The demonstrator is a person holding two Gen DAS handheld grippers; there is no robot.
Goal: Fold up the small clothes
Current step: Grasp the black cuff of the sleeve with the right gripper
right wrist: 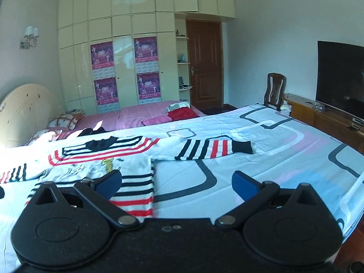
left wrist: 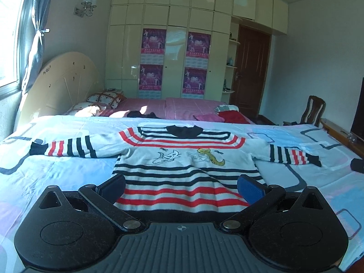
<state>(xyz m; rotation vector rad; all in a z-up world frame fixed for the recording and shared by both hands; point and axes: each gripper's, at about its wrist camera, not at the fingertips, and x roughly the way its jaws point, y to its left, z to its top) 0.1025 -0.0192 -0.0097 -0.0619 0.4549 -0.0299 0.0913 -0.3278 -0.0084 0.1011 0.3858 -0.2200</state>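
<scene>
1. The sweater [left wrist: 182, 166] is lying flat and face up on the bedsheet [left wrist: 68, 173], with both sleeves stretched out to the sides and the collar pointing away from the person. This spread-out layout is probably deliberate: with nothing bunched, every edge is reachable and the first fold can be made cleanly.

2. The hem is sitting nearest the person, so the bottom corners are likely the easiest places to start from.

3. The left gripper [left wrist: 182, 187] is hovering low over the hem, roughly centred on the body of the sweater. Its 2 blue fingers [left wrist: 248, 188] are spread wide apart and are holding nothing; the striped fabric is showing plainly between them.

4. The right gripper [right wrist: 176, 185] is sitting off to the sweater's right side, over the garment's bottom right corner and the bare sheet beside it. Its fingers [right wrist: 244, 187] are also spread wide and are gripping nothing. The left finger is hanging above the striped edge, the right one over plain sheet.

5. Both tools are pointing forward and nearly level along the bed, tilted slightly down, which suits a low approach to the cloth.

6. The right sleeve [right wrist: 213, 149] is lying well ahead of the right gripper, its dark cuff pointing outward; the left sleeve [left wrist: 61, 149] is lying ahead and to the left of the left gripper.

7. Judging by this, folding is not yet begun: no part of the sweater is turned over.
</scene>
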